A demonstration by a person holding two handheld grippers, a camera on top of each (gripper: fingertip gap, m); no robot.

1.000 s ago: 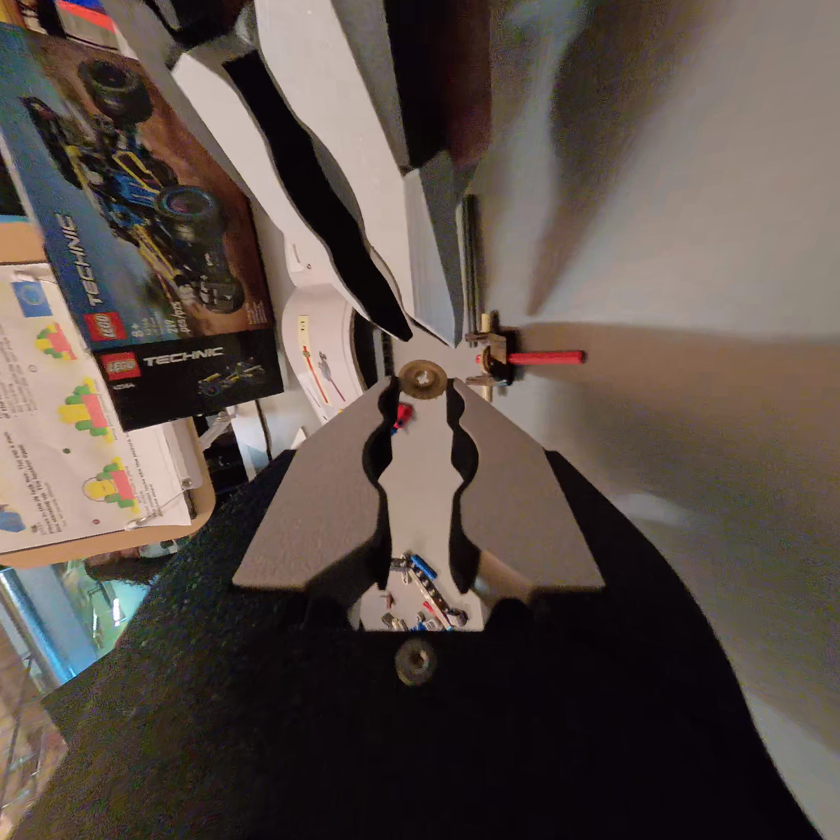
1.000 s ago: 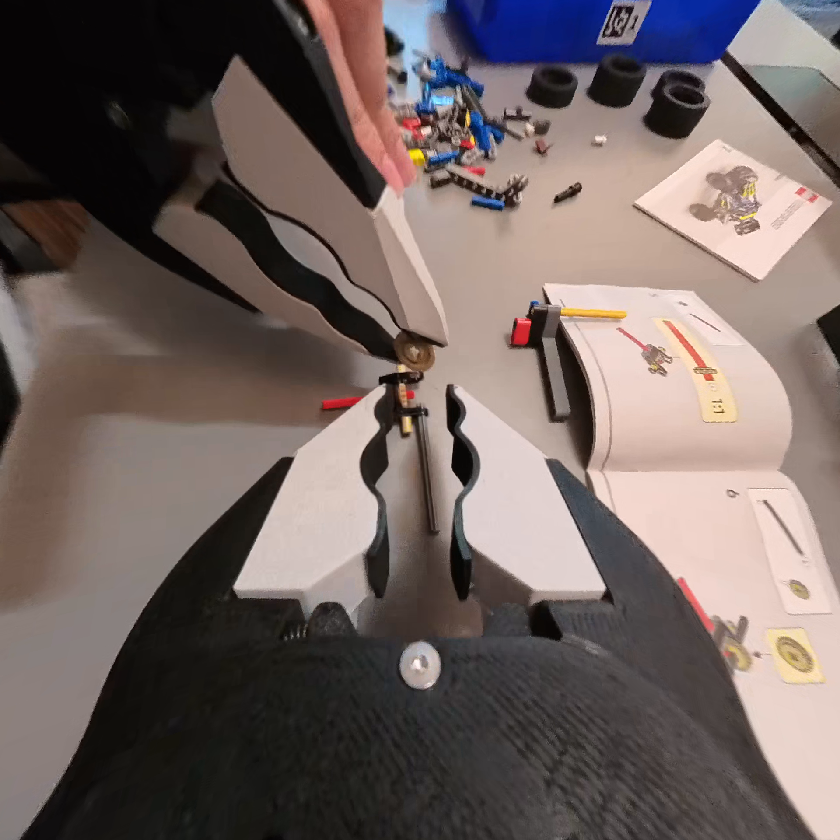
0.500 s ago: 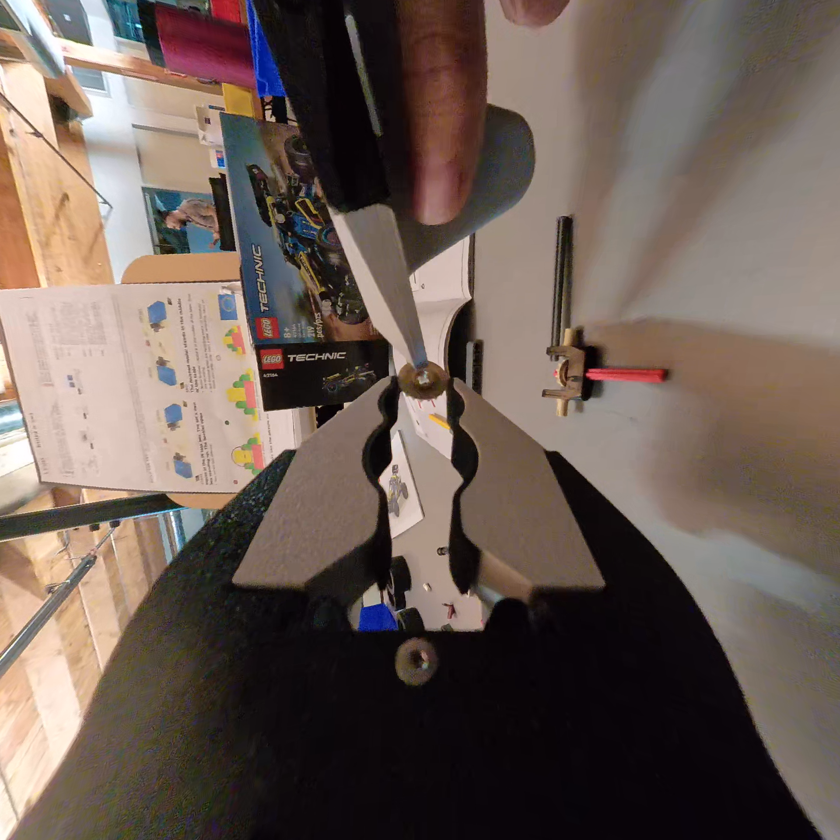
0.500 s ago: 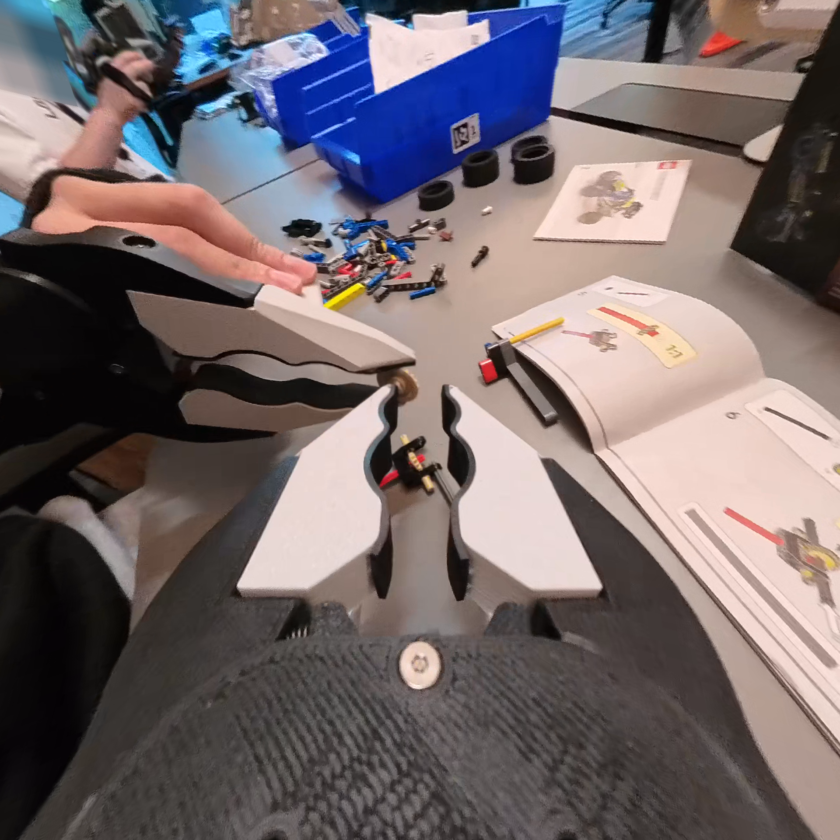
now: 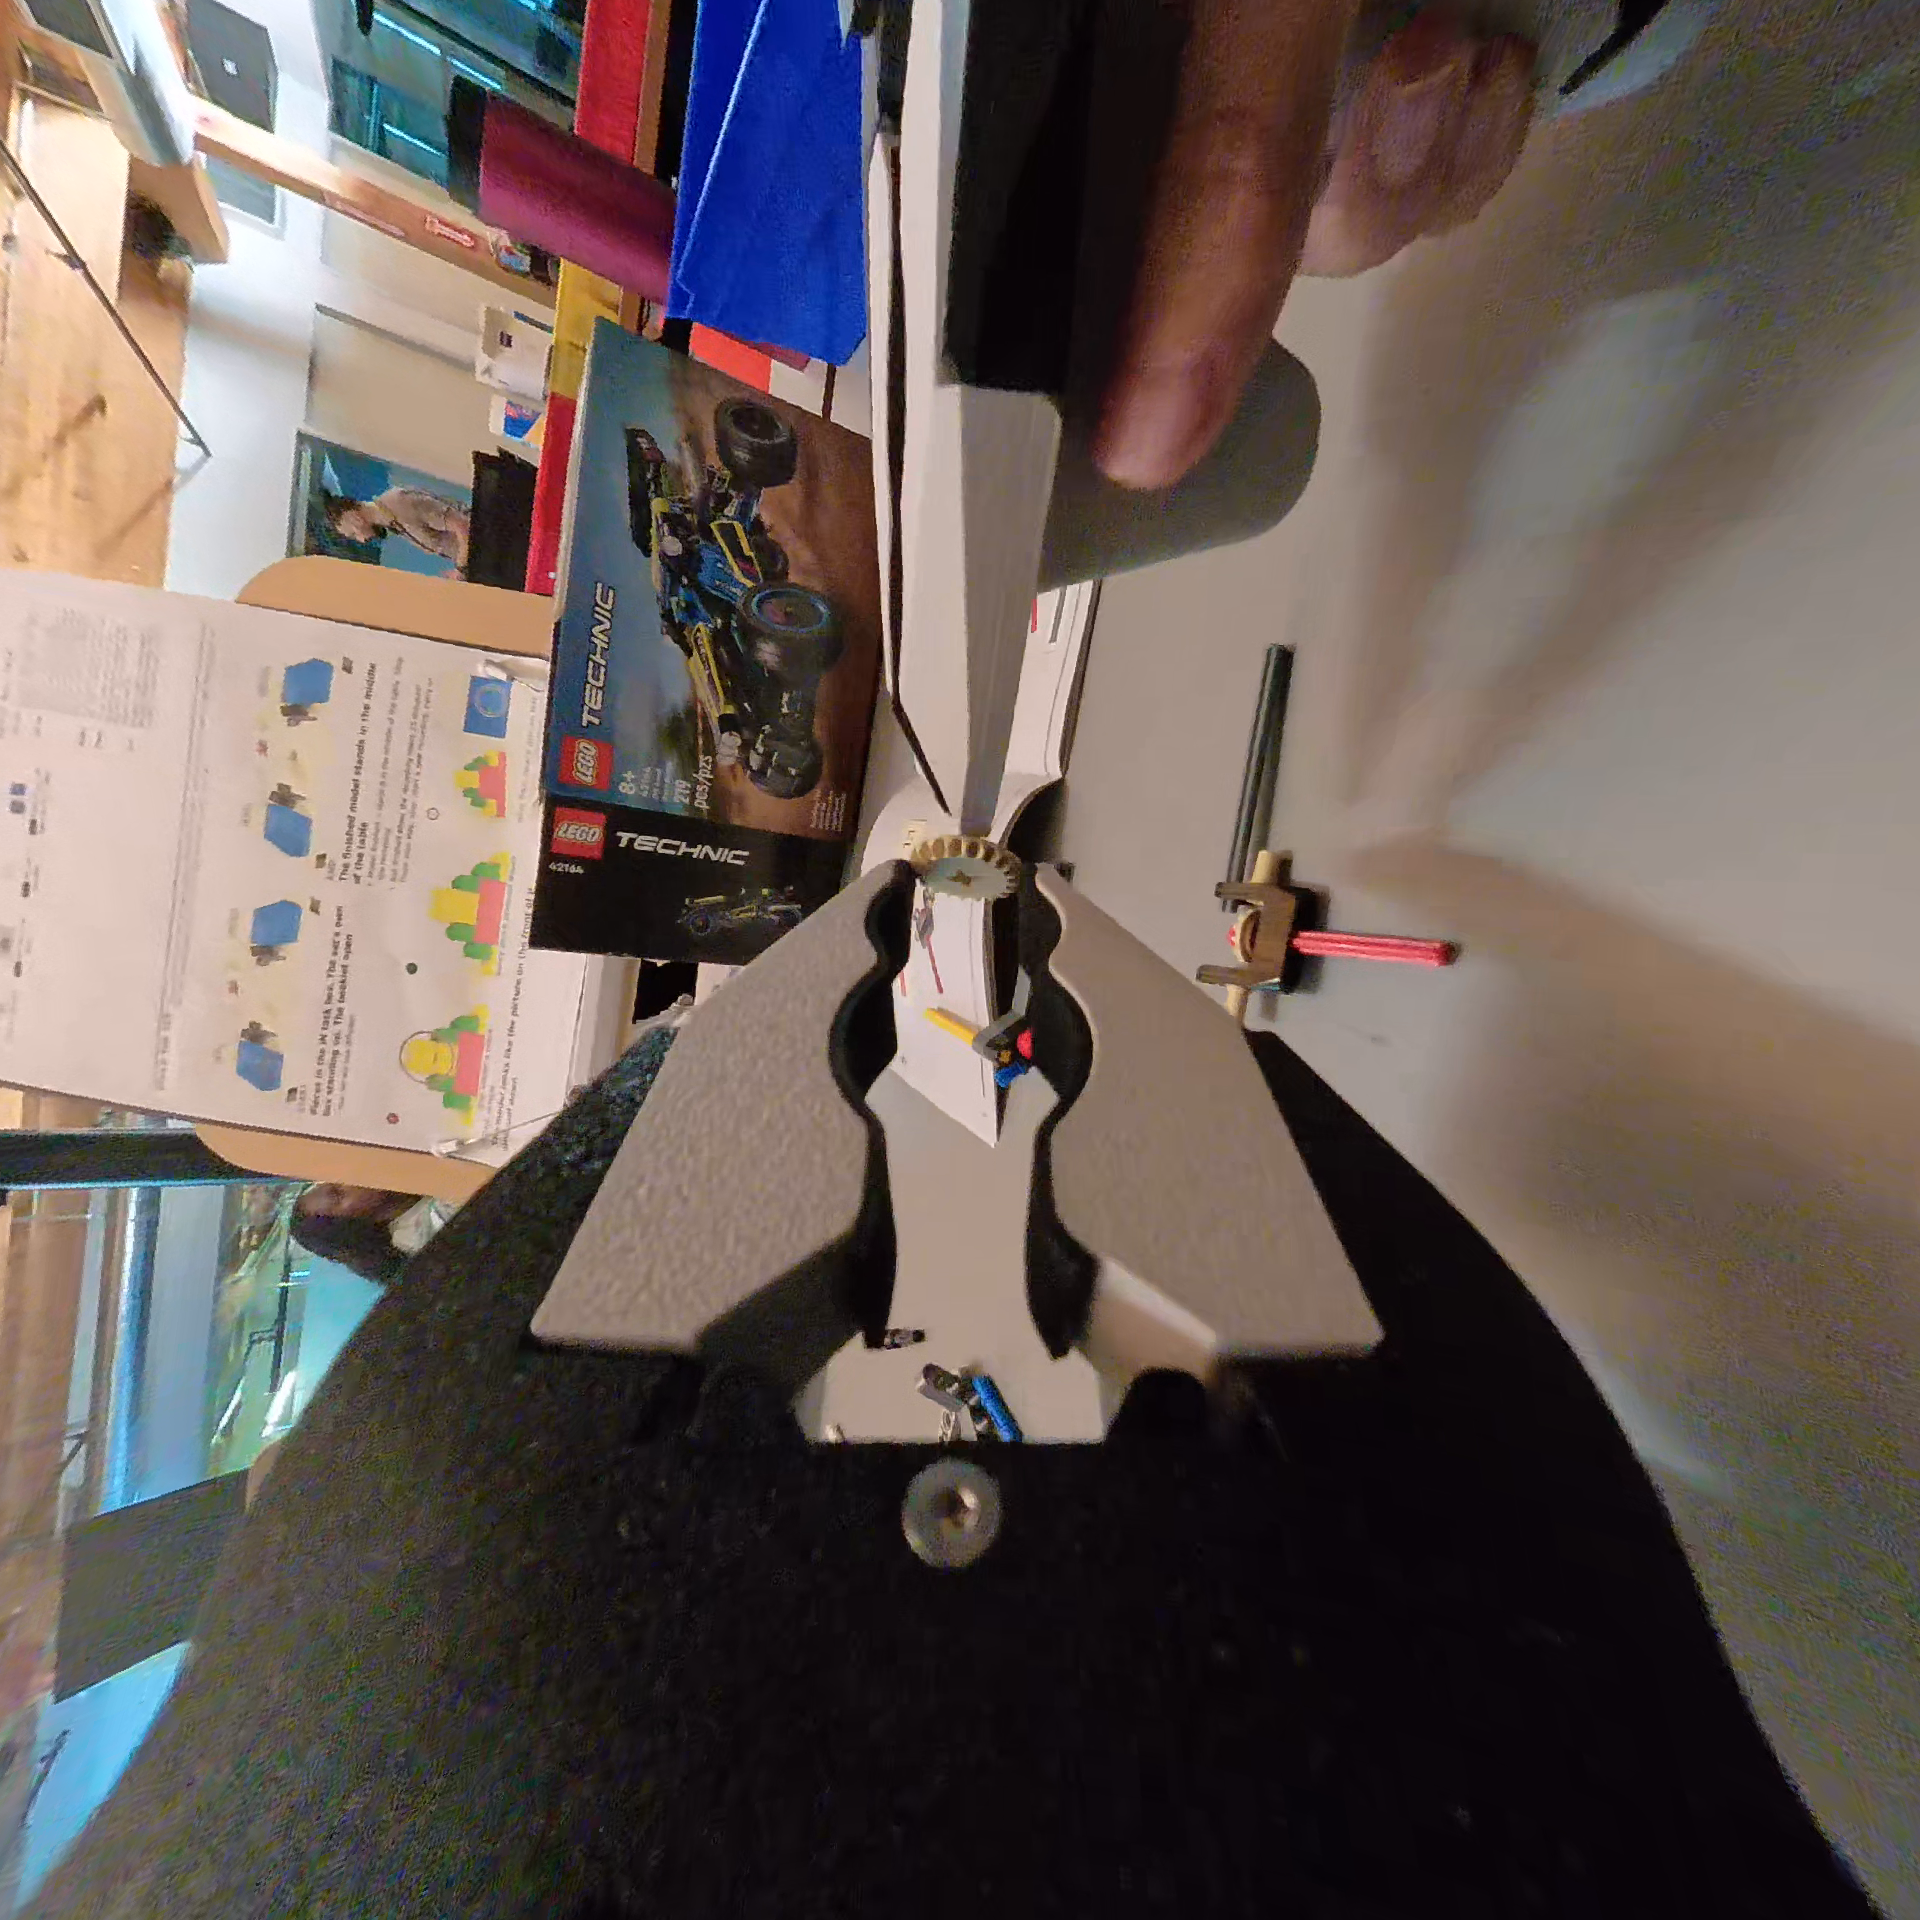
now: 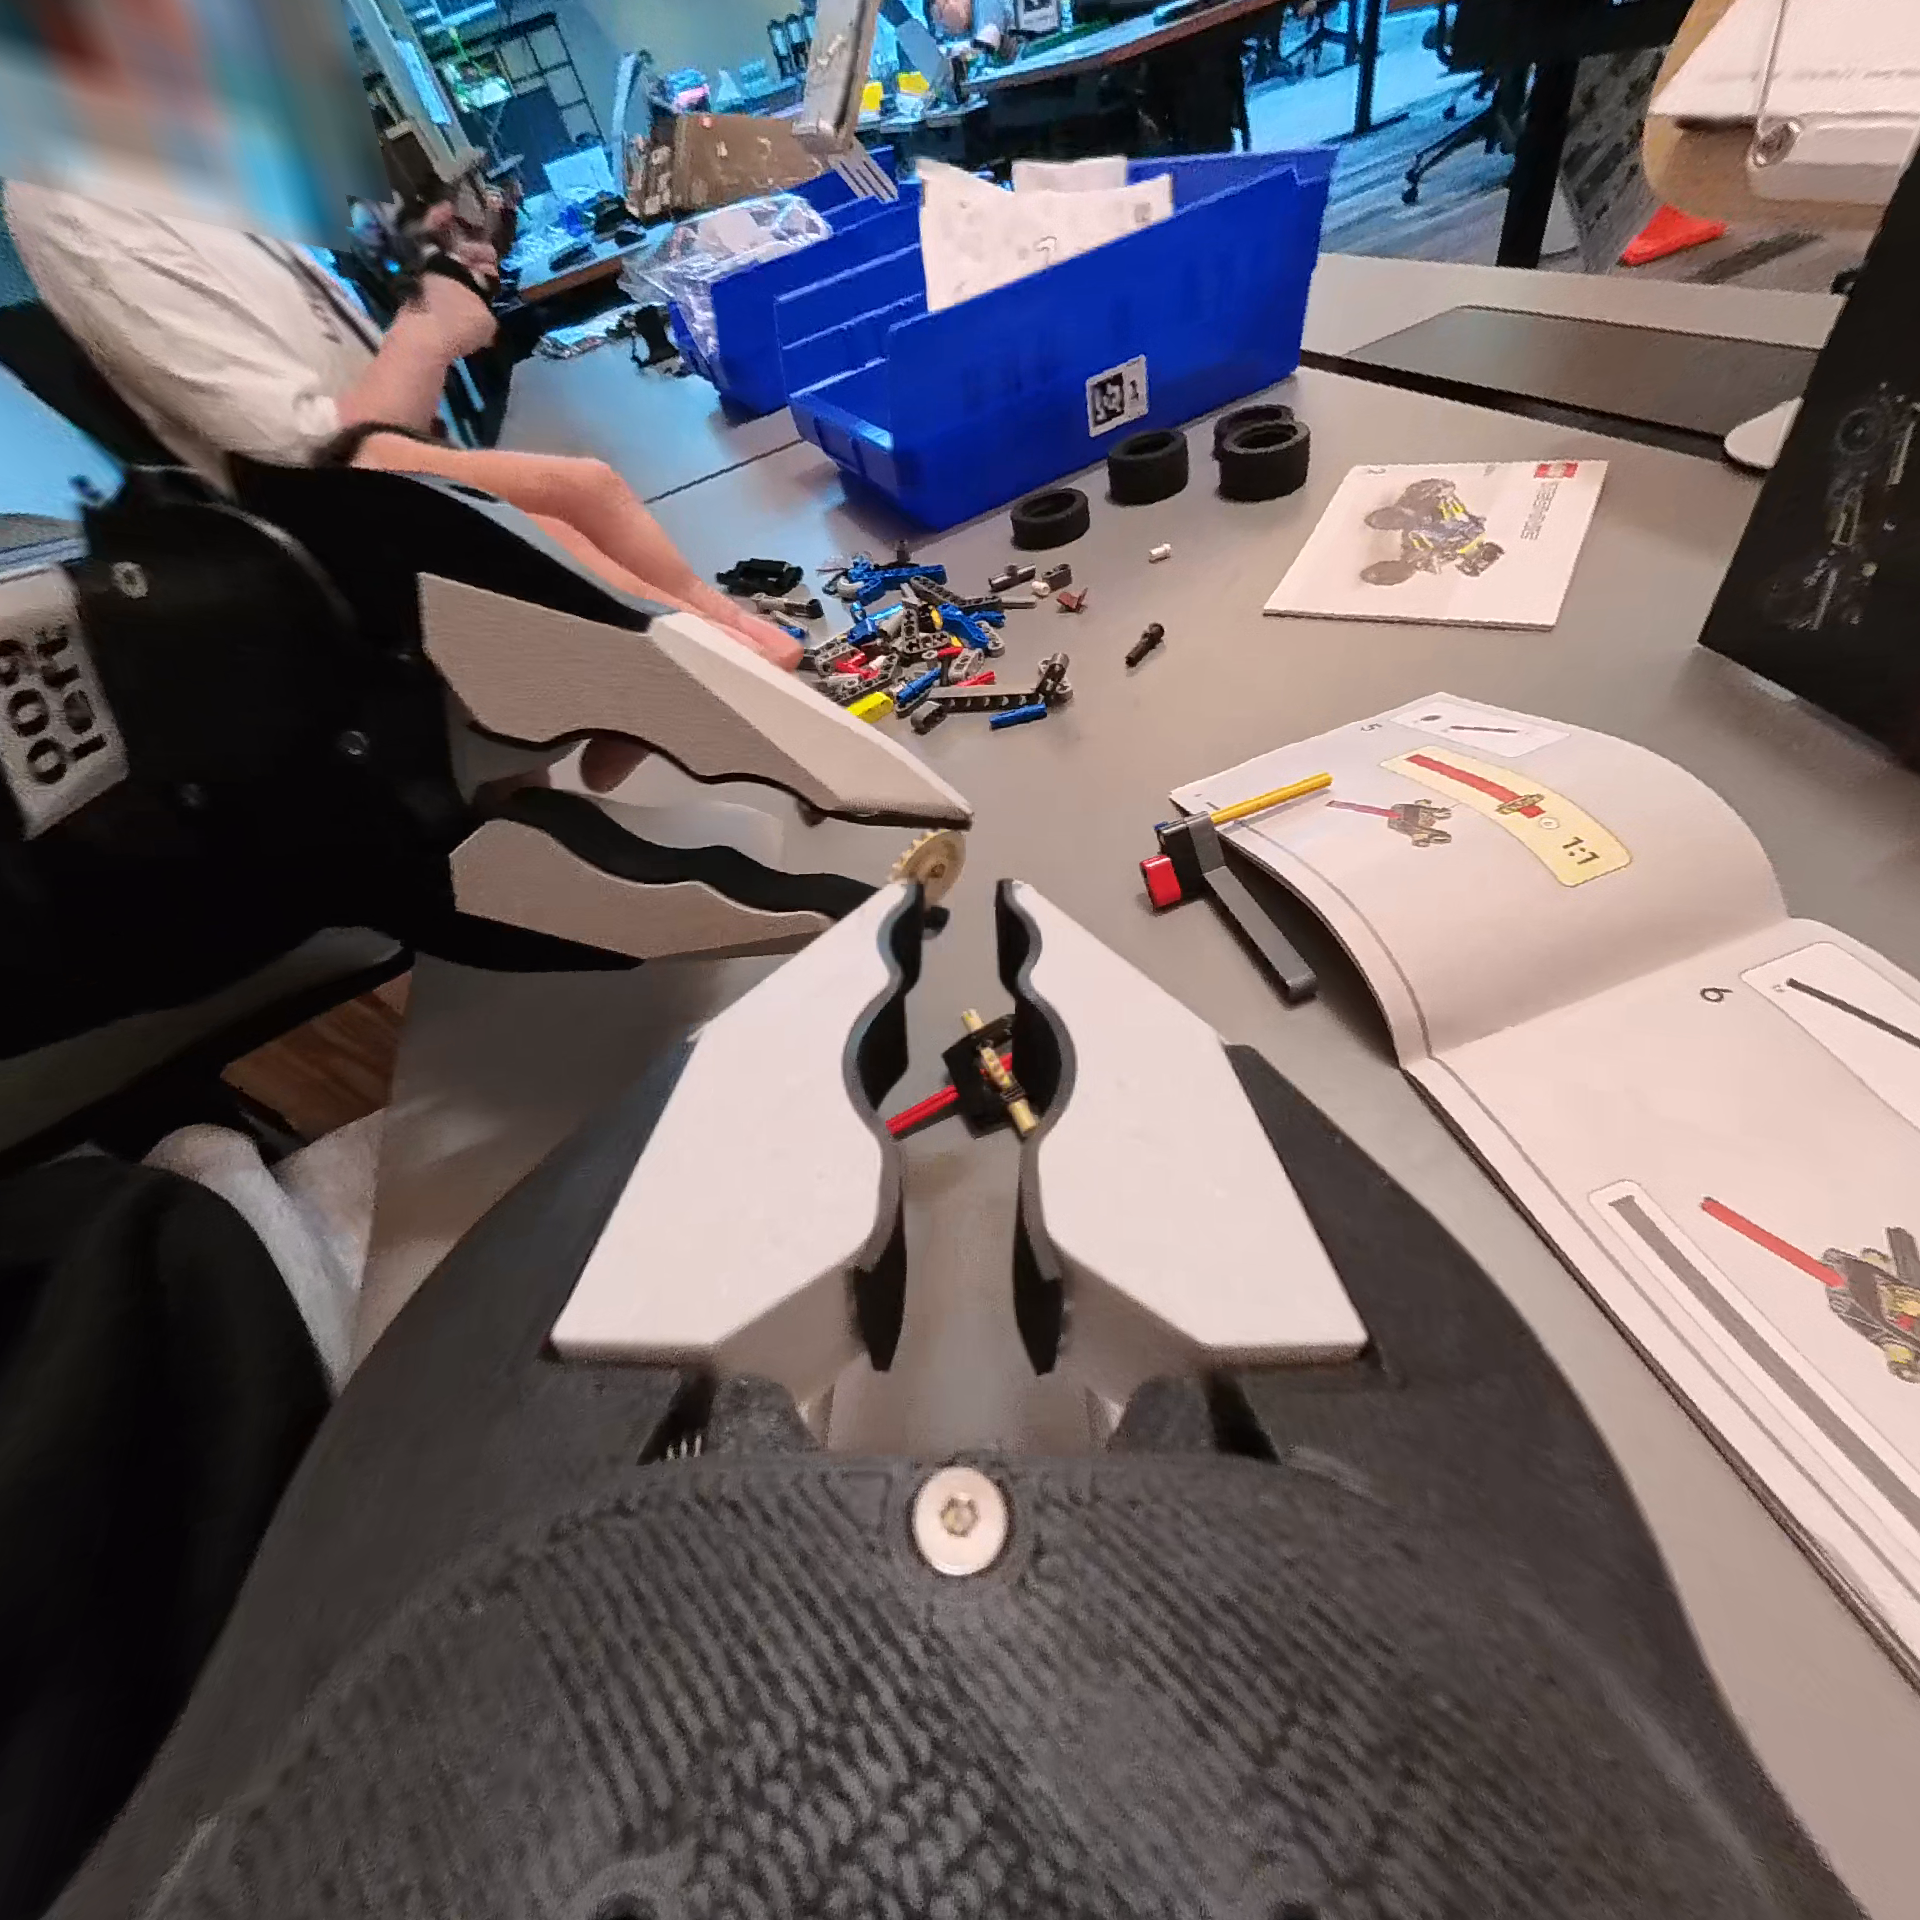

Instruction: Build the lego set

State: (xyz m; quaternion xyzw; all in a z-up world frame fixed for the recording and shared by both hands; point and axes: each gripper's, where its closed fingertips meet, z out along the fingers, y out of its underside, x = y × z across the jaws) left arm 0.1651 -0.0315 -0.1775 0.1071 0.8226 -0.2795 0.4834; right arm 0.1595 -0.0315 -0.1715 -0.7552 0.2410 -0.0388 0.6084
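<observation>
My left gripper is shut on a small tan gear and holds it at its tips, above the table. In the right wrist view it comes in level from the left with the gear just past my right gripper's tips. My right gripper is narrowly open and empty; it also shows in the left wrist view, coming down from above. A small black assembly with a red axle and a tan pin lies on the grey table below and between the right fingers. A long black axle lies beside it.
A pile of loose pieces, blue bins and black tyres are at the back. An open instruction booklet lies at the right, a grey beam with a yellow axle at its edge. The set's box stands behind. The tips of both grippers are at nearly the same place. Left tips and right tips are each some 8 cm from the long black axle.
Both grippers have risen from the table and tilted up. The right gripper has left the long axle and assembly. The left gripper still holds the gear and now lies level.
</observation>
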